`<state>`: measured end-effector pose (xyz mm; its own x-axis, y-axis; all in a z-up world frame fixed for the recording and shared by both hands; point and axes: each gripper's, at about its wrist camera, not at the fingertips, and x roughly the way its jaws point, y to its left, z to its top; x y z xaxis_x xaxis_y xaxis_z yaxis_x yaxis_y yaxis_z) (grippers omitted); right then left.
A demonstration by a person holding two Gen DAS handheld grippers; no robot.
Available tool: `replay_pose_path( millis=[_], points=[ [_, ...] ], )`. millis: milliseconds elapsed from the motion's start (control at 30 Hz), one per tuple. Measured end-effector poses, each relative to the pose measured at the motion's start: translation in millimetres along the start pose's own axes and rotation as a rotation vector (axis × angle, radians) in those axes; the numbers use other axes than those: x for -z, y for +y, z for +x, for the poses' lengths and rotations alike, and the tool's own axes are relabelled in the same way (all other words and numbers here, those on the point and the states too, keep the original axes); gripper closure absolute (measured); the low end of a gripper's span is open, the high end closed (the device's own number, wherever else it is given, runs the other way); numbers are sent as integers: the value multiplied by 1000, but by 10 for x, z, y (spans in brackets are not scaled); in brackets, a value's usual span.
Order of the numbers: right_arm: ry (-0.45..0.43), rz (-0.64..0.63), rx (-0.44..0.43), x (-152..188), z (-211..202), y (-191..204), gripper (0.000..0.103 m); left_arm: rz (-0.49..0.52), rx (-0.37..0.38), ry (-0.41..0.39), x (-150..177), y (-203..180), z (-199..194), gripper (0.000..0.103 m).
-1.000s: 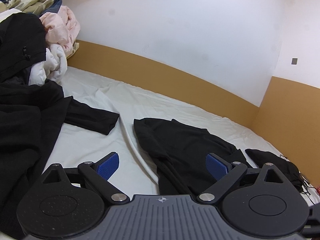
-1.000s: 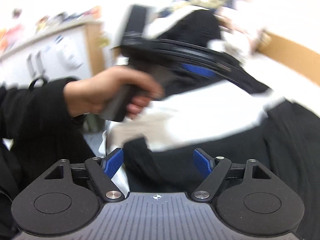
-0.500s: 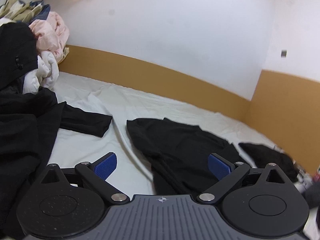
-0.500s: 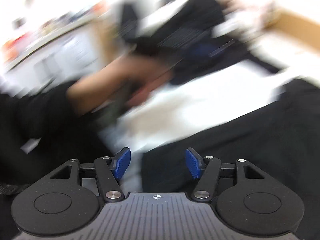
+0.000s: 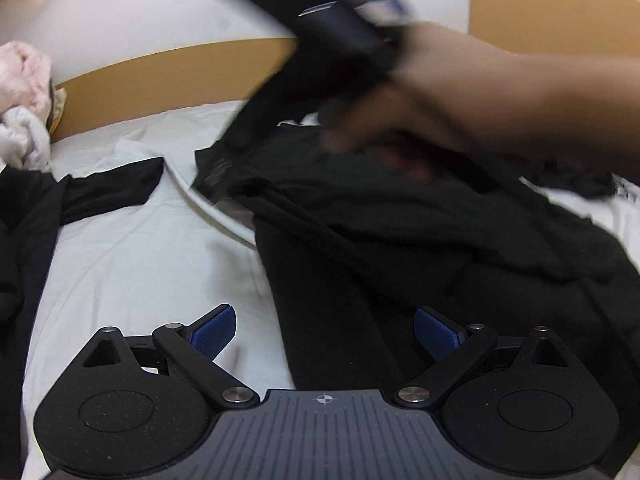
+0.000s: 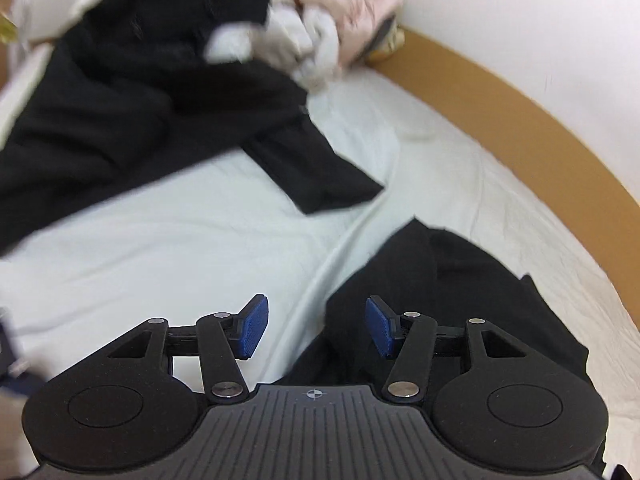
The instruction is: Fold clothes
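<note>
White bedsheet [image 6: 160, 248], black garment [image 5: 400, 240], no legible writing

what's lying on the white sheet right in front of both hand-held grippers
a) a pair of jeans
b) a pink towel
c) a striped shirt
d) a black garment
d, a black garment is spread on the white sheet ahead of the open left hand-held gripper; the pink cloth sits far off in the pile.

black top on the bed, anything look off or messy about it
Yes. The black top lies rumpled on the white sheet, bunched in folds rather than flat. Behind it, a heap of unfolded clothes sits against the wall.
</note>
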<state>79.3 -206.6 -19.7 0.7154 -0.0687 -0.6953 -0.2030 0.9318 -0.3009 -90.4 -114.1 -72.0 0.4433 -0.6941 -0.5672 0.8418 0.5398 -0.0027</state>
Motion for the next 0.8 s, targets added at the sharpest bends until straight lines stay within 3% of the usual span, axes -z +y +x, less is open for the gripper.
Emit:
replay_pose_path(
  millis=[33,67,100,167,300,367,400,467,533,600,767,800],
  points=[
    [37,7,11,21,157,-22,51,11,4,10,11,-25,27,7],
    [57,23,1,64,283,-48,88,16,11,20,24,-48,51,7],
    [63,46,-28,126,380,-78,97,9,21,29,37,-65,71,7],
    [13,149,-86,230,394,-232,97,2,32,60,47,-97,124,7],
    [-256,583,-79,634,6,-936,97,-7,32,83,34,-132,194,6],
    [-283,757,-2,915,-68,-1252,97,3,23,80,35,-168,193,6],
    [-239,791,54,1047,-31,-1338,97,7,19,79,36,-179,190,6],
    [-91,745,166,1263,127,-1364,97,10,16,78,38,-186,183,5],
    [-14,667,178,1412,219,-1311,96,7,15,82,39,-186,180,4],
    [-27,703,155,1468,170,-1371,94,9,10,85,38,-194,182,2],
    [-149,705,135,1370,-37,-1455,51,3,9,96,17,-188,209,1],
    [-177,695,134,1334,-78,-1462,50,0,10,99,10,-185,220,1]
  ],
)
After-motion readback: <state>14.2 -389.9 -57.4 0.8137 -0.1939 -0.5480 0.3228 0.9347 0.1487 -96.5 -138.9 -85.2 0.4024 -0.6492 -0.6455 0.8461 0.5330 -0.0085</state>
